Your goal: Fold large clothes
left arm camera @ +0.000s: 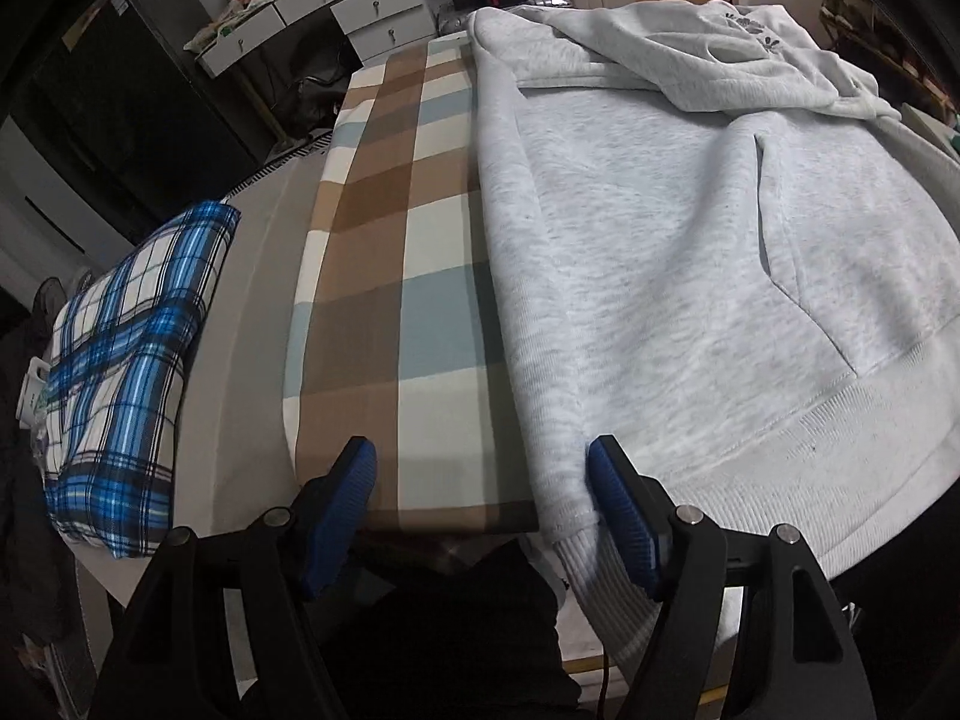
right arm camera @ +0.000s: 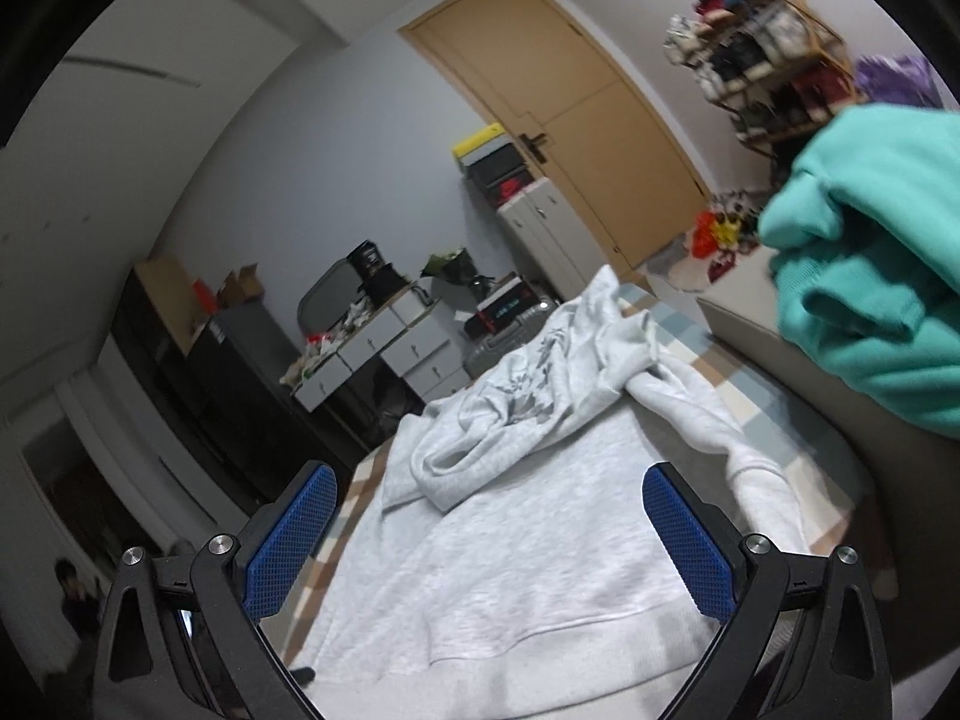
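Note:
A light grey hoodie (left arm camera: 690, 252) lies spread on a checked brown, blue and white sheet (left arm camera: 396, 276), its ribbed hem toward me and its hood and sleeves bunched at the far end. My left gripper (left arm camera: 483, 480) is open, its blue pads on either side of the hoodie's near left hem corner, holding nothing. In the right wrist view the hoodie (right arm camera: 510, 540) lies below my right gripper (right arm camera: 489, 516), which is open and empty above the hem.
A blue plaid pillow (left arm camera: 120, 372) lies left of the sheet. A teal garment (right arm camera: 882, 276) sits on a beige surface at right. White drawers (left arm camera: 336, 6), a wooden door (right arm camera: 570, 120) and a cluttered shelf (right arm camera: 774, 60) stand beyond.

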A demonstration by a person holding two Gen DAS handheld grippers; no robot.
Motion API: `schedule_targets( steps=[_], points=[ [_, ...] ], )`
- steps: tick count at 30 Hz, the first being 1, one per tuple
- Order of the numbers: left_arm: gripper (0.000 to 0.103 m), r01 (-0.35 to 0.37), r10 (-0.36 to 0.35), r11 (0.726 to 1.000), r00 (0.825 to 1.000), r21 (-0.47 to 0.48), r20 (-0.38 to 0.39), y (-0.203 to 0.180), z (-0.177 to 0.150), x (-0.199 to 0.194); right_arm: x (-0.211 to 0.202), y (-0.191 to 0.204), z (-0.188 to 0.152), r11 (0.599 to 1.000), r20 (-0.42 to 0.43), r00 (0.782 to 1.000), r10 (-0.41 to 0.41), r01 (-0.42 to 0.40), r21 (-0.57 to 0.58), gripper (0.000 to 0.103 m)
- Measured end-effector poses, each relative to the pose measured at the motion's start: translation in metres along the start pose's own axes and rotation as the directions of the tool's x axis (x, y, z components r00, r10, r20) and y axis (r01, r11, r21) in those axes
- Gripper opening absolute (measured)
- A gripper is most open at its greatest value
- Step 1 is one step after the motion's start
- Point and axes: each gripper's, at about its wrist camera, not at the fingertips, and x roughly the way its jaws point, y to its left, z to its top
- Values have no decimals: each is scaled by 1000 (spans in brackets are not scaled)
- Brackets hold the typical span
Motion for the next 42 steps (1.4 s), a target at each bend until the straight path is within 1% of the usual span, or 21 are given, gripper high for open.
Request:
schedule_targets(
  steps=[5, 6, 7, 9, 11, 14, 16, 17, 20, 23, 25, 27, 28, 32, 33, 34, 36, 38, 39, 40, 42],
  points=[
    [70, -51, 49, 997, 999, -59, -20, 21, -1, -11, -1, -14, 2, 997, -6, 1000, -21, 21, 75, 103],
    [70, 22, -24, 995, 1000, -97, -19, 27, -3, -15, -1, -16, 3, 996, -16, 1000, -25, 27, 84, 103],
    [70, 155, -158, 978, 987, -140, -8, 33, -2, -19, 1, -17, 5, 996, -34, 999, -25, 28, 87, 103],
    [70, 393, -403, 892, 915, -224, 0, 40, 1, -18, 8, -19, 14, 998, -97, 995, -35, 40, 54, 103],
    [70, 443, -467, 857, 884, -264, -31, 37, 5, -8, 10, -21, 25, 994, -130, 986, -104, 105, 3, 103],
    [70, 437, -471, 858, 879, -270, -72, 25, 6, 9, 12, -29, 43, 976, -168, 963, -212, 198, -95, 103],
    [70, 460, -512, 838, 849, -294, -130, 18, 4, 25, 19, -41, 49, 935, -221, 913, -343, 310, -171, 103],
    [78, 476, -532, 824, 837, -308, -130, 17, 3, 27, 22, -48, 50, 925, -239, 898, -369, 332, -182, 103],
    [79, 476, -530, 818, 843, -322, -99, 18, 1, 20, 40, -65, 42, 917, -375, 838, -395, 336, -215, 103],
    [79, 500, -546, 805, 835, -320, -67, 21, 0, 20, 51, -55, 31, 884, -406, 796, -449, 333, -327, 103],
    [78, 514, -555, 794, 831, -325, -42, 24, -2, 20, 63, -51, 22, 845, -441, 736, -514, 347, -406, 103],
    [66, 506, -546, 793, 837, -341, -28, 34, -9, 19, 69, -49, 14, 815, -454, 694, -559, 358, -455, 103],
    [52, 515, -557, 782, 830, -351, -24, 37, -14, 19, 74, -46, 6, 807, -476, 674, -564, 329, -490, 102],
    [48, 577, -636, 703, 772, -416, -4, 44, -18, 27, 84, -46, -6, 828, -548, 643, -535, 272, -490, 89],
    [48, 600, -663, 672, 749, -435, 9, 47, -19, 28, 86, -50, -7, 848, -575, 638, -512, 267, -458, 78],
    [48, 646, -716, 610, 697, -459, 31, 50, -20, 30, 87, -57, -7, 883, -619, 637, -460, 258, -391, 66],
    [49, 709, -797, 489, 600, -508, 71, 57, -21, 36, 86, -64, -6, 911, -645, 644, -412, 268, -314, 56],
    [50, 712, -836, 429, 546, -556, 55, 59, -22, 48, 82, -66, -2, 928, -645, 668, -371, 258, -267, 52],
    [50, 702, -847, 412, 529, -580, 39, 60, -25, 54, 81, -68, -1, 933, -650, 669, -359, 255, -253, 49],
    [50, 681, -839, 426, 543, -595, 21, 60, -28, 57, 80, -70, -1, 935, -653, 669, -355, 257, -245, 48],
    [52, 623, -795, 512, 604, -591, -52, 52, -28, 60, 79, -72, -2, 931, -656, 661, -364, 264, -250, 48]
  ],
)
